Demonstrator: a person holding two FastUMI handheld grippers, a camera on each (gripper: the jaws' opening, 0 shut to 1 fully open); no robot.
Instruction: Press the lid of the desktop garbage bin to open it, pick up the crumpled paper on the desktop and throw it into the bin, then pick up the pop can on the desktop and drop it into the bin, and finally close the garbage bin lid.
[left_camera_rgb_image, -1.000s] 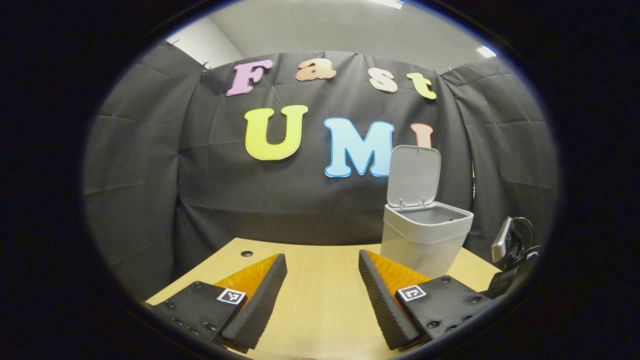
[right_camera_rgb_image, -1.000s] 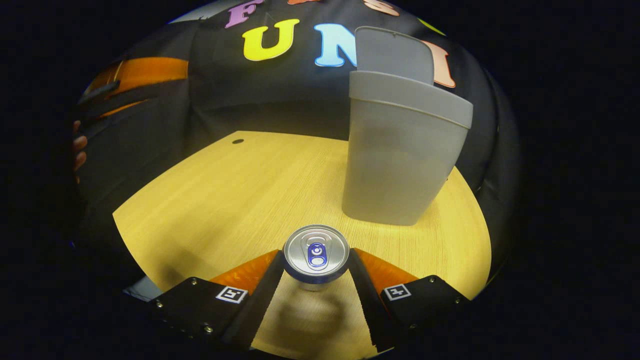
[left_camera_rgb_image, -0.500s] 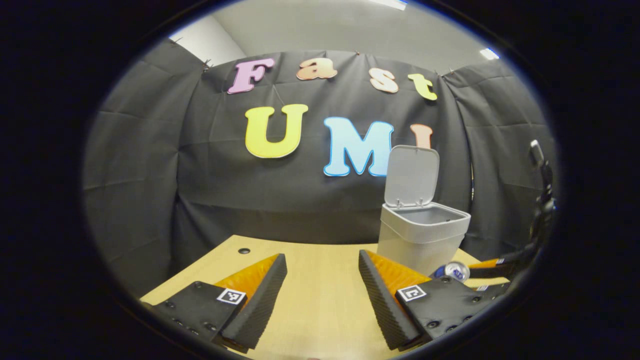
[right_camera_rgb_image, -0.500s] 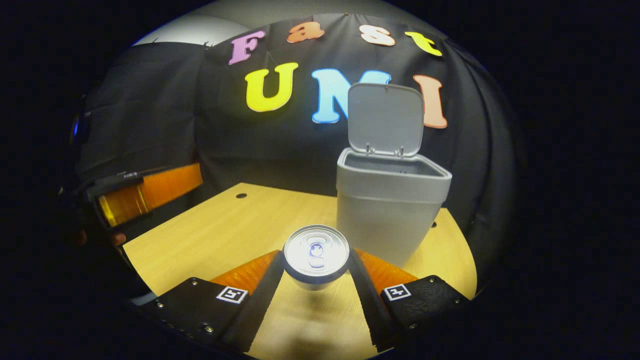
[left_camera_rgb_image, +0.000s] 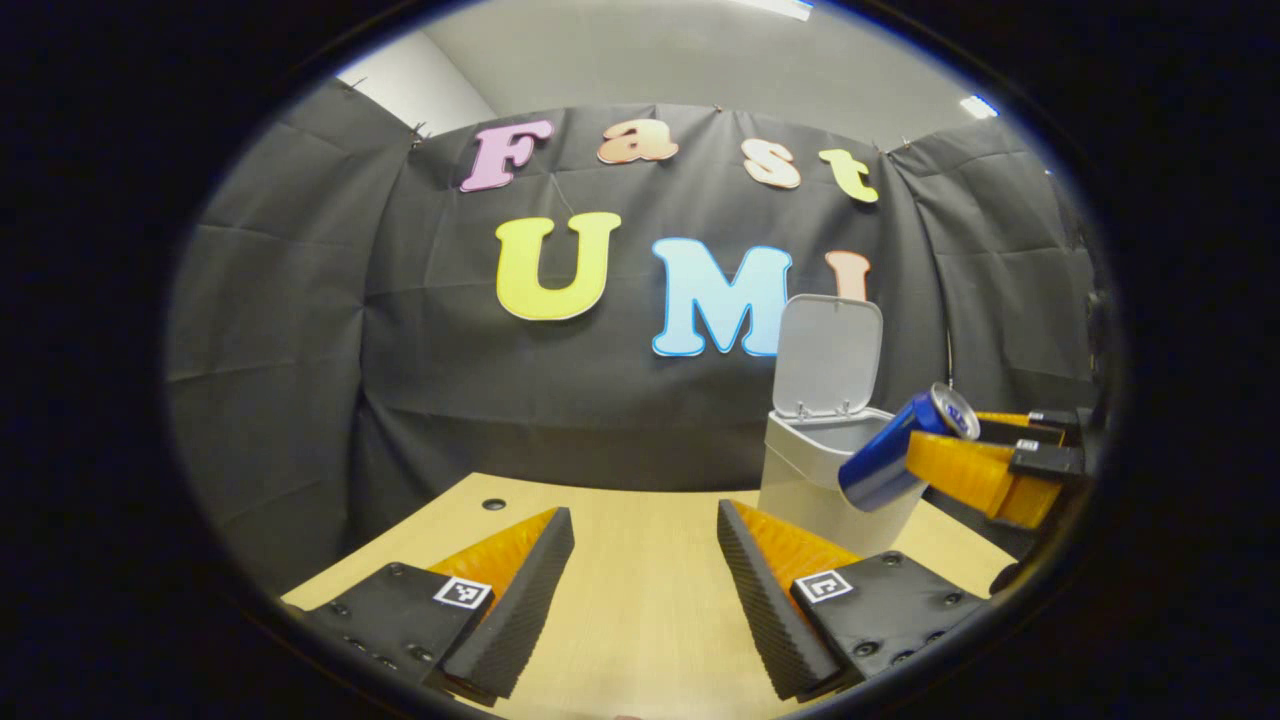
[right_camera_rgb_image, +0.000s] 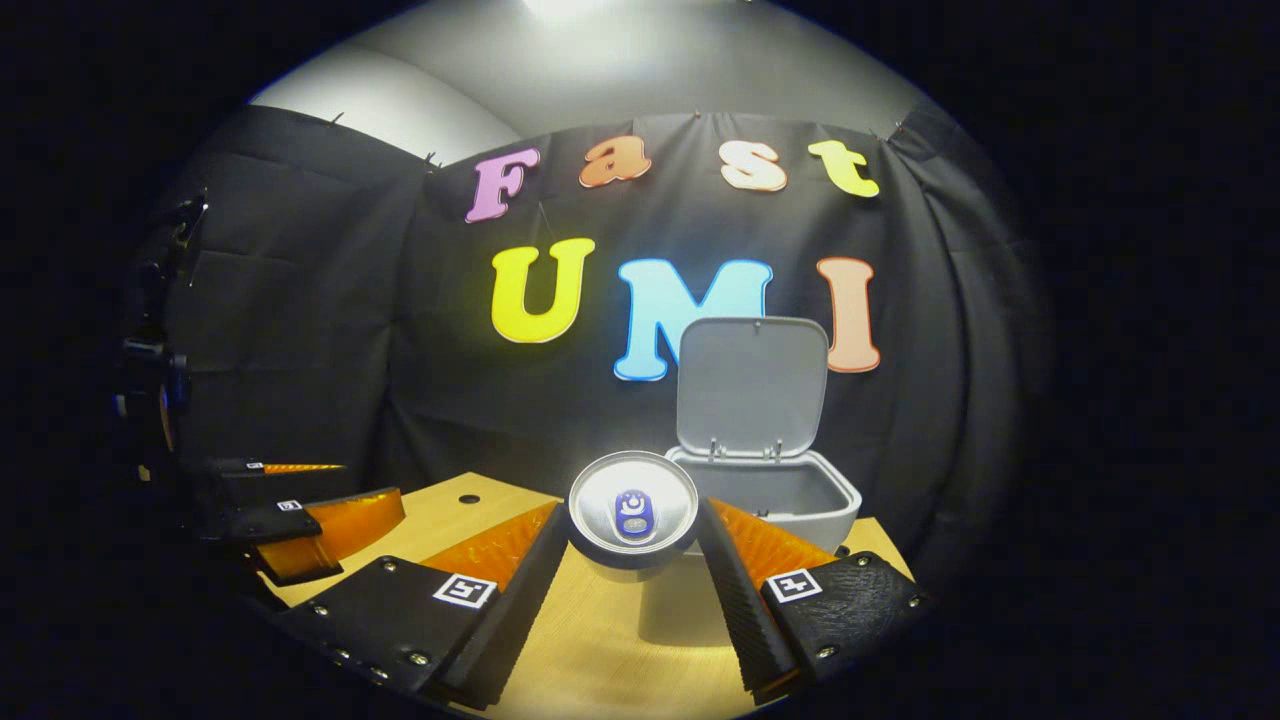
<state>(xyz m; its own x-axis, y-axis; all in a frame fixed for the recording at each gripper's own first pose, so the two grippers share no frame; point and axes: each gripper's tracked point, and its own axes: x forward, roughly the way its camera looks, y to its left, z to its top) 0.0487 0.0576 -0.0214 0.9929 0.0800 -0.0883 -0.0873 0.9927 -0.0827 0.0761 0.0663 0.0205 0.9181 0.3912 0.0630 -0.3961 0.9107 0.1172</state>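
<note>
A blue pop can (left_camera_rgb_image: 893, 453) hangs in the air, tilted, just right of the grey bin (left_camera_rgb_image: 822, 468), whose lid (left_camera_rgb_image: 828, 354) stands upright and open. My right gripper (left_camera_rgb_image: 965, 462) is shut on the can. In the right gripper view the can's silver top (right_camera_rgb_image: 633, 511) sits between the two fingers of my right gripper (right_camera_rgb_image: 633, 540), with the open bin (right_camera_rgb_image: 770, 497) and its raised lid (right_camera_rgb_image: 752, 386) just beyond. My left gripper (left_camera_rgb_image: 645, 545) is open over the wooden desk (left_camera_rgb_image: 640, 600), left of the bin, with nothing between its fingers.
The desk has a small round hole (left_camera_rgb_image: 493, 504) near its far left edge. Black cloth walls close in behind and on both sides. In the right gripper view my left gripper (right_camera_rgb_image: 300, 520) hovers at the left over the desk's edge.
My right gripper has lifted the can from desk height up to the level of the bin's rim and brought it closer to the opening. The left gripper has stayed put.
</note>
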